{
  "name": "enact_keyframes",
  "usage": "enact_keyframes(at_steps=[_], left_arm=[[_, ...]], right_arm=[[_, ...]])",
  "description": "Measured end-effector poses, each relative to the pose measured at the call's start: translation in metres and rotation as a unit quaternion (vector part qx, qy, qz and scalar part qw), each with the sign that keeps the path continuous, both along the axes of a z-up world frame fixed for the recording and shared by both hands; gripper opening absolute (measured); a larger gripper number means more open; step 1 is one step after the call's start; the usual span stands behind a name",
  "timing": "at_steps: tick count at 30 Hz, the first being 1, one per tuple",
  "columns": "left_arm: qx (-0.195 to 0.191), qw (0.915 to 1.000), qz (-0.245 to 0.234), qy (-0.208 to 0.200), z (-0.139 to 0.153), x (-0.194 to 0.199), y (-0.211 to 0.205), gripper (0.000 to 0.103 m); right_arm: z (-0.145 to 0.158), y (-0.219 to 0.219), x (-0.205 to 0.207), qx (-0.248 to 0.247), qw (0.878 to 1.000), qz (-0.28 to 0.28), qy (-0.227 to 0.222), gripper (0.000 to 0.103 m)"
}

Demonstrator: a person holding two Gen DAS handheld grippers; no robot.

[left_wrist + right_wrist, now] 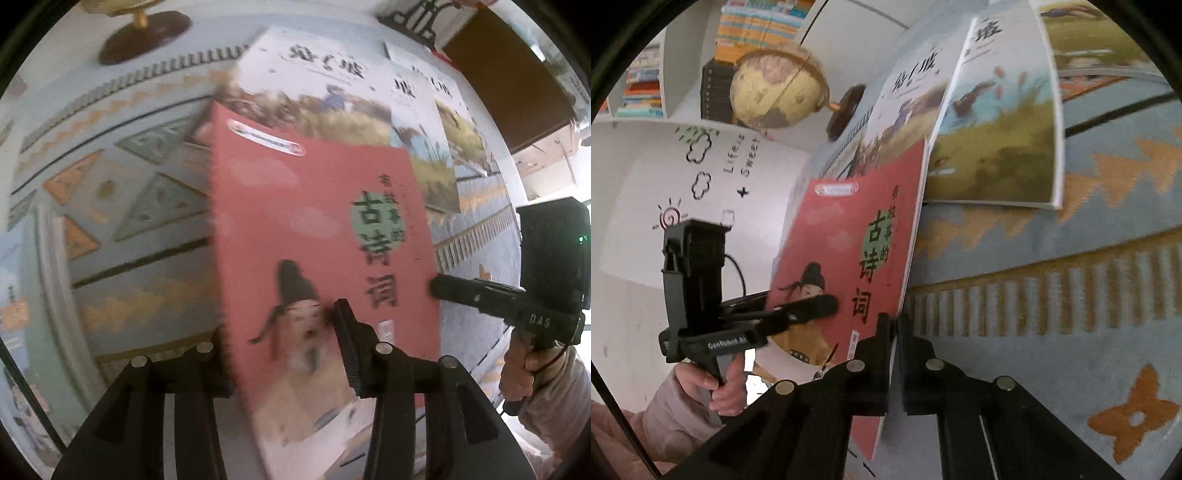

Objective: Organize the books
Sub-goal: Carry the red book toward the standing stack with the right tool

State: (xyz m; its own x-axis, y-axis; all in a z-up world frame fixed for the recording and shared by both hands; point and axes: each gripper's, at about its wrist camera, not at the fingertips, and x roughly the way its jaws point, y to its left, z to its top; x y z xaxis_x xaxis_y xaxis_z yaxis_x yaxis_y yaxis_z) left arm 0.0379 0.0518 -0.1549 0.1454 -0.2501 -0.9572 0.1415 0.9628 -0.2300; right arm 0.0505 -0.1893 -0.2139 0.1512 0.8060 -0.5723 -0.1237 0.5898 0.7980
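Observation:
A red book (314, 221) with a robed figure on its cover stands tilted above the rug, in front of two white picture books (314, 74) lying flat. My left gripper (280, 332) straddles the book's lower part, one finger over the cover and one behind. Its jaws stand slightly apart and do not seem to press, so it is open. In the right wrist view, my right gripper (895, 319) is shut on the long right edge of the red book (842, 240). The left gripper (801, 302) reaches in from the left there. The right gripper (436, 286) pinches that same edge in the left wrist view.
A blue patterned rug (1071, 332) with orange shapes lies under everything. The picture books (997, 129) overlap on it. A globe (775, 88) on a dark base (144, 37) stands beyond them, with a filled bookshelf (642, 81) behind. A person's hands (701, 384) hold both gripper handles.

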Motion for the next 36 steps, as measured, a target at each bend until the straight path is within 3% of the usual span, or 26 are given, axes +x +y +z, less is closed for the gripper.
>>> enact_keyframes(at_steps=[3,6,8,10,12,14,17,20,22,24,28,30,31,34,36], left_arm=[[0.007,0.9999,-0.003,0.007,-0.010,-0.001,0.007,0.031],[0.016,0.9999,-0.003,-0.004,-0.015,-0.005,0.008,0.029],[0.029,0.9996,-0.002,-0.007,-0.014,-0.005,0.006,0.027],[0.053,0.9985,-0.011,-0.006,-0.016,-0.004,0.002,0.027],[0.066,0.9977,-0.010,-0.011,-0.015,-0.003,0.000,0.027],[0.071,0.9974,-0.004,-0.010,-0.015,-0.001,0.001,0.027],[0.058,0.9982,0.013,-0.002,-0.018,0.000,0.012,0.027],[0.052,0.9985,0.018,-0.002,-0.020,-0.001,0.016,0.027],[0.065,0.9976,0.018,-0.013,-0.017,-0.003,0.016,0.027],[0.062,0.9977,0.024,-0.011,-0.018,-0.002,0.022,0.027],[0.045,0.9984,0.034,-0.007,-0.021,-0.004,0.029,0.027],[0.049,0.9982,0.033,-0.008,-0.022,-0.005,0.028,0.027],[0.051,0.9981,0.033,-0.009,-0.022,-0.006,0.027,0.027],[0.048,0.9981,0.037,-0.008,-0.022,-0.005,0.029,0.028],[0.044,0.9983,0.038,-0.006,-0.023,-0.005,0.033,0.028]], right_arm=[[0.004,-0.004,-0.001,-0.004,1.000,-0.004,-0.005,0.004],[0.004,-0.003,0.000,-0.011,1.000,0.002,0.002,0.004],[0.006,-0.002,0.001,0.023,1.000,0.002,0.010,0.006],[0.004,0.000,0.002,0.065,0.997,0.002,0.029,0.011],[0.008,0.008,0.004,0.037,0.999,0.010,0.016,0.026],[0.005,0.017,0.007,0.006,1.000,0.016,0.017,0.030],[0.001,0.018,0.008,0.014,1.000,0.019,0.020,0.029],[0.019,0.018,0.004,0.063,0.997,0.042,-0.013,0.006],[0.033,0.034,0.005,0.010,0.997,0.062,-0.044,0.006],[0.028,0.035,0.008,0.000,0.998,0.058,-0.025,0.007],[0.011,0.032,0.012,-0.033,0.999,0.036,0.009,0.015],[0.001,0.026,0.013,-0.001,0.999,0.014,0.041,0.035],[-0.001,0.026,0.013,0.004,0.999,0.007,0.048,0.038],[0.007,0.036,0.012,-0.020,0.999,0.027,0.022,0.053],[0.008,0.037,0.014,-0.007,0.999,0.041,0.028,0.056]])
